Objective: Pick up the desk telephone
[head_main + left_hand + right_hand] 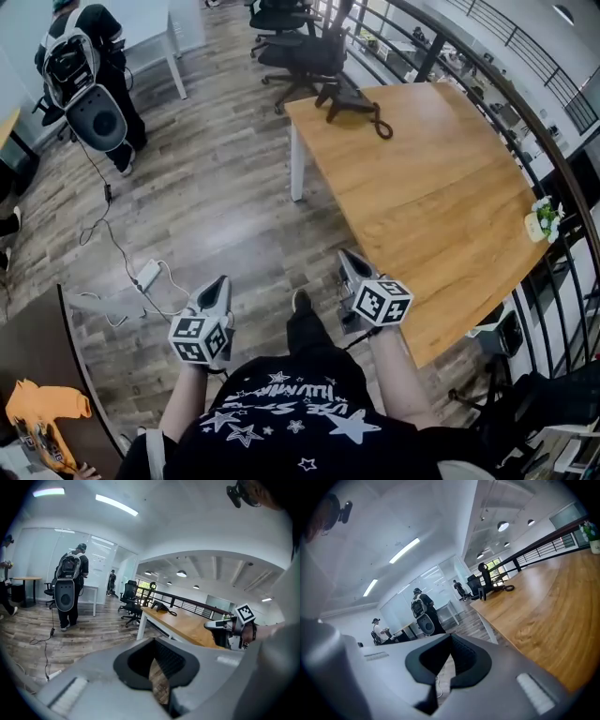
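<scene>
The black desk telephone (352, 101) sits at the far corner of the wooden table (441, 197), its coiled cord trailing toward me. It shows small and distant in the left gripper view (159, 606) and the right gripper view (490, 590). My left gripper (223, 280) hangs over the floor left of the table, jaws shut and empty (153, 640). My right gripper (345, 254) hovers just off the table's near edge, jaws together with nothing between them (451, 637). It also appears in the left gripper view (213, 625). Both are far from the phone.
Black office chairs (300, 52) stand behind the table's far end. A person with a backpack (89, 84) stands at the upper left. A cable and power adapter (145, 275) lie on the floor. A small potted plant (542, 220) sits by the railing (525, 122).
</scene>
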`<state>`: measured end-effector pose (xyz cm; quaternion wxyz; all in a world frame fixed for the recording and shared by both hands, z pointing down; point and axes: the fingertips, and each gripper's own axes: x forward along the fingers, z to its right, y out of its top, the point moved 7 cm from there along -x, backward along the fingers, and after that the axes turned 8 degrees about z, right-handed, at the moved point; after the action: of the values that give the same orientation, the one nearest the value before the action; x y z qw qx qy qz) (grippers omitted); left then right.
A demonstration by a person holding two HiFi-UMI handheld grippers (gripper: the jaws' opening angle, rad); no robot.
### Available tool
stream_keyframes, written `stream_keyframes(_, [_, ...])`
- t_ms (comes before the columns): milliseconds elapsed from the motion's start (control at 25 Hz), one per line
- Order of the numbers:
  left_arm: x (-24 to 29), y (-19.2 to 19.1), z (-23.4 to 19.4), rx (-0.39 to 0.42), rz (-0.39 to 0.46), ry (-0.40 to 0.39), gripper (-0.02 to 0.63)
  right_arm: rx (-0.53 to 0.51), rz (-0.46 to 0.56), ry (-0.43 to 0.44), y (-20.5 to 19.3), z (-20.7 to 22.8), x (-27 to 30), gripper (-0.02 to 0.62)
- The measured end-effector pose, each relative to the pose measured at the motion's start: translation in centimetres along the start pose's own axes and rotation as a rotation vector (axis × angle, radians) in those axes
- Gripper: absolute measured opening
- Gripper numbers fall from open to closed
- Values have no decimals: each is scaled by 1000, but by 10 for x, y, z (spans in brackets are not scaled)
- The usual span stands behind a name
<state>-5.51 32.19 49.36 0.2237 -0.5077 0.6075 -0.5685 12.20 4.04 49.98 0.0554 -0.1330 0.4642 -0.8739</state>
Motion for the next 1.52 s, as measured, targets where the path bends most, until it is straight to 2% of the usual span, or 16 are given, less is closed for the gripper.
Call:
stream_keyframes(360, [103,54,0,-11,11,-8,2,7,14,30,70,47,86,-1])
stream_keyframes(760, [193,77,19,6,-29,-84,2,41,36,-5,114,110,130,0])
stream_keyframes(1040, [244,98,20,7,-21,-90,2,34,23,1,132,134,154,-2])
stream_keyframes(1200, [262,106,18,-41,-14,-105,2,40,31,-9,140,143,163,-1])
stream_keyframes(1320, [270,111,14,-77,-28,-126,2,45,29,-21,143,142,169,0])
stream_keyframes(1520, [297,119,4,-89,-70,-164,2,62,13,-67,142,148,180,0])
